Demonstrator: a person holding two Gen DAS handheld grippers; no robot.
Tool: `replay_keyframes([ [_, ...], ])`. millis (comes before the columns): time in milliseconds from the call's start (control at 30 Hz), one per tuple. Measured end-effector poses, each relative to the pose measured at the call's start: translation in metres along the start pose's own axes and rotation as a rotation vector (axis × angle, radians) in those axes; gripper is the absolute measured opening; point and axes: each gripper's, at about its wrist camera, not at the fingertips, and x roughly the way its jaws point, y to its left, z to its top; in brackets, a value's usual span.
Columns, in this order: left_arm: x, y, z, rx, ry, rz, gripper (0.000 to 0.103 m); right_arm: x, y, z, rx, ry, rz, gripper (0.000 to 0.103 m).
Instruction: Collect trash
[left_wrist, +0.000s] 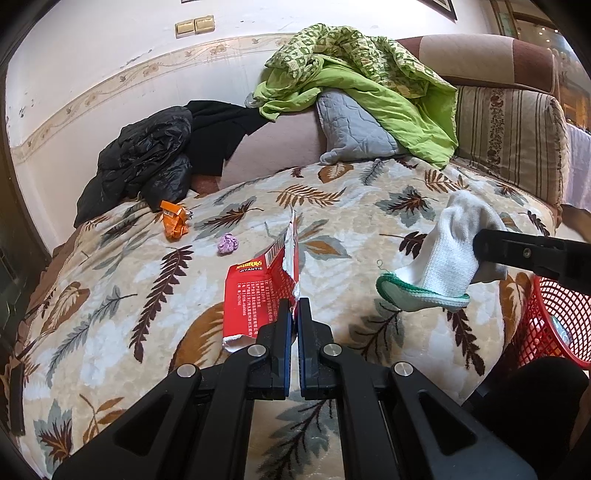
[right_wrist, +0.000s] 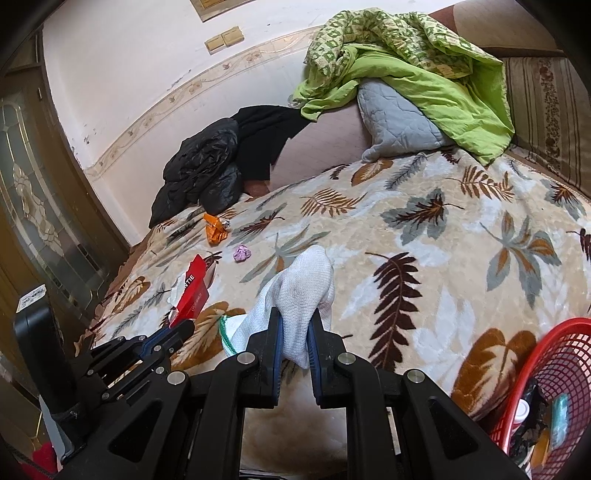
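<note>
My left gripper (left_wrist: 294, 306) is shut on a torn red carton (left_wrist: 258, 291) and holds it above the leaf-patterned blanket (left_wrist: 369, 206); the carton also shows in the right wrist view (right_wrist: 194, 290). My right gripper (right_wrist: 295, 317) is shut on a white sock with a green cuff (right_wrist: 295, 291), held above the blanket; the sock also shows in the left wrist view (left_wrist: 443, 258). An orange wrapper (left_wrist: 174, 219) and a crumpled purple wrapper (left_wrist: 228, 243) lie on the blanket further back. A red mesh basket (right_wrist: 546, 369) holding some trash stands at the right.
A black jacket (left_wrist: 147, 162) lies at the sofa's back left. A green quilt (left_wrist: 369, 81) drapes over a grey cushion (left_wrist: 354, 129). A striped cushion (left_wrist: 509, 140) stands at the right. A glass-panelled door (right_wrist: 33, 192) is at the left.
</note>
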Motion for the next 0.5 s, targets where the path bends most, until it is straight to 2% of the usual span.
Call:
replay_keyframes([
  [300,-0.007,-0.01,0.006,0.016,-0.011,-0.019,0.003,-0.016,-0.009,0.0,0.007,-0.019,-0.022,0.014],
  [500,-0.014,-0.025,0.013,0.032,-0.021,-0.082,0.003,-0.039,-0.03,0.002,0.026,-0.045,-0.07,0.013],
])
